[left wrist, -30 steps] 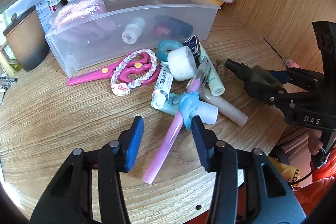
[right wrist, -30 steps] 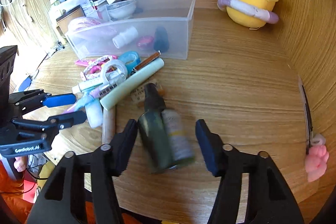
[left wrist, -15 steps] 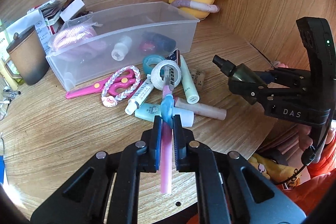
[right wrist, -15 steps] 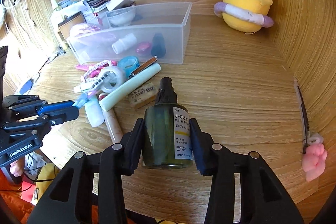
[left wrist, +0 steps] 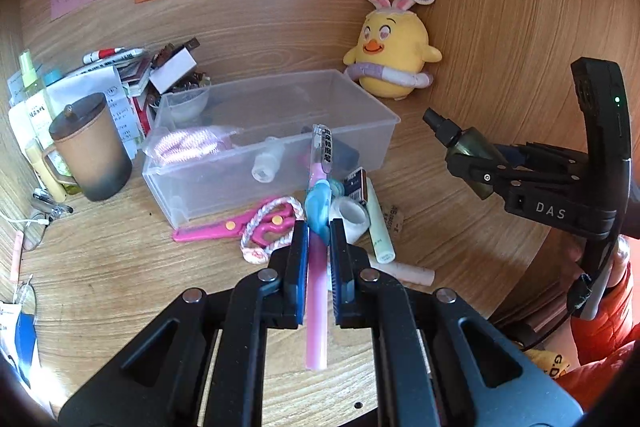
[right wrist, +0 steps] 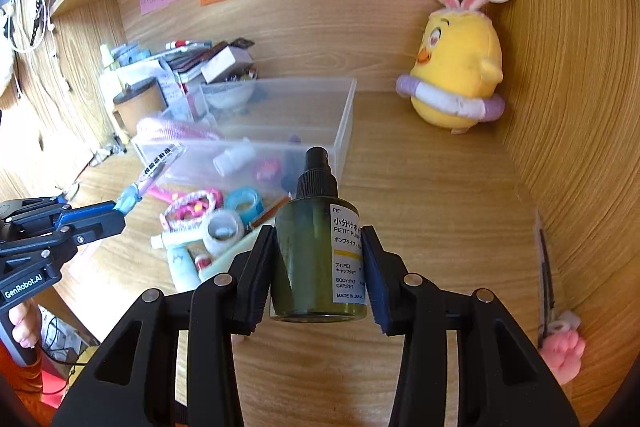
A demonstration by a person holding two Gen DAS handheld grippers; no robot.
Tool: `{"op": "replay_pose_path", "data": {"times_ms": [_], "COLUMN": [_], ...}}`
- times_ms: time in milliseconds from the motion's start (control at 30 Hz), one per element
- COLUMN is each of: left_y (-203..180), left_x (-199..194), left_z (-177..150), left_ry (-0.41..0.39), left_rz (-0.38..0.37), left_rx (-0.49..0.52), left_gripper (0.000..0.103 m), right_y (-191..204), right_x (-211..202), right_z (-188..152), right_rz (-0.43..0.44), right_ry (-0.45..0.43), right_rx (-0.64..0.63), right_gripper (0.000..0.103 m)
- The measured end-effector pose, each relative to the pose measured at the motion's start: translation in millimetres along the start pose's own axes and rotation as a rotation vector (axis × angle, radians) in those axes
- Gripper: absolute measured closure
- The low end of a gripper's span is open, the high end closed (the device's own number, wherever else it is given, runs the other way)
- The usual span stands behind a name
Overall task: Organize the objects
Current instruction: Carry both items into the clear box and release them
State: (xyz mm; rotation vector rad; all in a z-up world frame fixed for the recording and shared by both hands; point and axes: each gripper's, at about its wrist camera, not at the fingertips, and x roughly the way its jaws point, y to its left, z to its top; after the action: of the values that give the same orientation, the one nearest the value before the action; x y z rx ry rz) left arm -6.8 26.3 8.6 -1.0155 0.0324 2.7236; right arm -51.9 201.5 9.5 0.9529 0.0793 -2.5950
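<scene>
Left gripper [left wrist: 319, 247] clamps the pink pen with blue grip [left wrist: 316, 267], right gripper [right wrist: 320, 259] the dark green spray bottle [right wrist: 318, 259]; carry both level above the clear plastic bin [left wrist: 276, 135] at frame centre before releasing.

Left hand-held gripper [left wrist: 319, 227] clamped tight, right hand-held gripper [right wrist: 319, 227] clamped wider, both angled downward.

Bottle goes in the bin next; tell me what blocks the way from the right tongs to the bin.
Nothing visible does. The bottle, held off the desk in the right tongs, has open air up to the bin. The clutter lies lower, on the desk, left of that line.
</scene>
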Motion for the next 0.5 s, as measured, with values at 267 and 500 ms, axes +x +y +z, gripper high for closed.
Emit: {"op": "replay_pose_path", "data": {"times_ms": [267,500], "left_y": [17.7,27.8], "left_x": [5.1,20.2], "left_z": [35.8,65.8], "left_ry": [-0.056,-0.061], "left_rz": [0.009,0.031], "left_rx": [-0.037,-0.043], "left_gripper": [0.094,0.094], "right_y": [5.3,9.6], "right_x": [3.9,12.7], "right_z": [37.3,73.4], "right_rz": [0.017,0.006], "right_ry": [-0.078,-0.124], "right_rx": [-0.003,-0.047], "right_gripper": [0.065,0.065]}}
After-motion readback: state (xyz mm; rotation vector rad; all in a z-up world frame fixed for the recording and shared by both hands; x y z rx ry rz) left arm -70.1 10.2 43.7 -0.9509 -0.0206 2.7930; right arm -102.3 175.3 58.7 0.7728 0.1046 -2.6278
